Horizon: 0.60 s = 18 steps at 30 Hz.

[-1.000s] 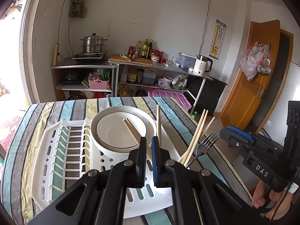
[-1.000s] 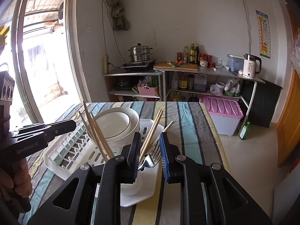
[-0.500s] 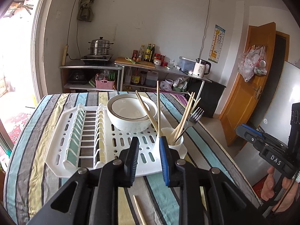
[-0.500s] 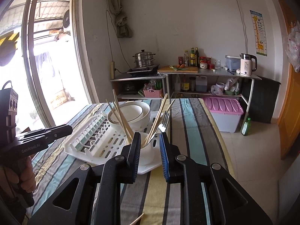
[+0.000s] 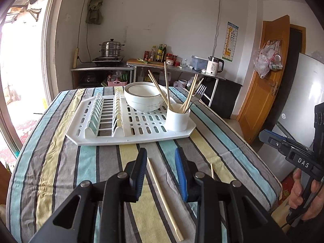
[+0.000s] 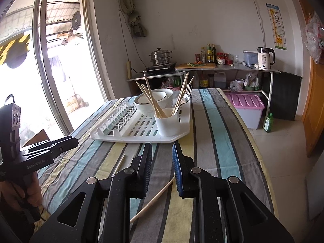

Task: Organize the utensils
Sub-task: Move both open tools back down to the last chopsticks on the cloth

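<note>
- Two chopsticks lie loose on the striped counter (image 5: 60,162), and both my grippers have pulled back from the drying rack (image 5: 131,139) in the past second; a moment ago I was right over the white cup (image 5: 177,119).
- My left gripper (image 5: 161,167) now hangs with its jaws parted and empty, straddling the nearer loose chopstick (image 5: 164,198), which runs lengthwise between the fingers.
- A second loose chopstick (image 5: 212,170) shows just past my left gripper's right finger; in the right wrist view it lies slanted under my right gripper (image 6: 162,169).
- My right gripper's jaws are also spread, holding nothing.
- Already standing in the cup on the rack's near right corner are several chopsticks (image 5: 160,89) and a fork (image 5: 197,95), beside the bowl (image 5: 144,96).
- Retreating and opening reads to me as lining up the next pick: I judge the sorting well along, with these two sticks left.
- A thin stick flat on cloth will be fiddly; my fingertips must come right down to the fabric.
</note>
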Available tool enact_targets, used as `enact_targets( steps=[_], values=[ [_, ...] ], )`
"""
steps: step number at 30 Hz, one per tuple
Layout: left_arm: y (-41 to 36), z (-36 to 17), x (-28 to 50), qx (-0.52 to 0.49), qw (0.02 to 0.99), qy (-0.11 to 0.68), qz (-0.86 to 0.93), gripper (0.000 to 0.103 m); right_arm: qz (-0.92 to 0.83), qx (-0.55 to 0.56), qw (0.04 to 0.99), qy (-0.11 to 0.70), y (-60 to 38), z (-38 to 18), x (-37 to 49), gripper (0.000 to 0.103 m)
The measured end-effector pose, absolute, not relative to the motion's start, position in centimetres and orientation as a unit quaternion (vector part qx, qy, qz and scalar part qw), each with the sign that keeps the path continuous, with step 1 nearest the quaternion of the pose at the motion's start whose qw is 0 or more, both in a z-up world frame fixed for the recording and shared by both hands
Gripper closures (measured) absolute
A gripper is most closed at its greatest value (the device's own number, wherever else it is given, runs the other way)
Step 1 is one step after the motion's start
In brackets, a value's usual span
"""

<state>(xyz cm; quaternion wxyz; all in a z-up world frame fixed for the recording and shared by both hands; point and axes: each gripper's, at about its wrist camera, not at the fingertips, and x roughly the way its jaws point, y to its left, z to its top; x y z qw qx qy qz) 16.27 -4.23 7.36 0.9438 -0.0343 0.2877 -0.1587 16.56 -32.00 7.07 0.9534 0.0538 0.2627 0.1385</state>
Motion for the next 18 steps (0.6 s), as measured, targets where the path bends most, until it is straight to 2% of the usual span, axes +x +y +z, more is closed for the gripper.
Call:
enact_targets(
  steps=[10,18],
  values=[
    [-3.0,6.0,12.1,-0.041,0.944,0.290,-0.155,0.072,0.144,0.068,0.947,0.278,-31.6,5.3,13.2,0.080],
    [-3.2,4.7,12.5,-0.039,0.937,0.310,-0.154,0.072,0.141,0.074,0.939,0.304,-31.1,3.8,13.7,0.080]
  ],
)
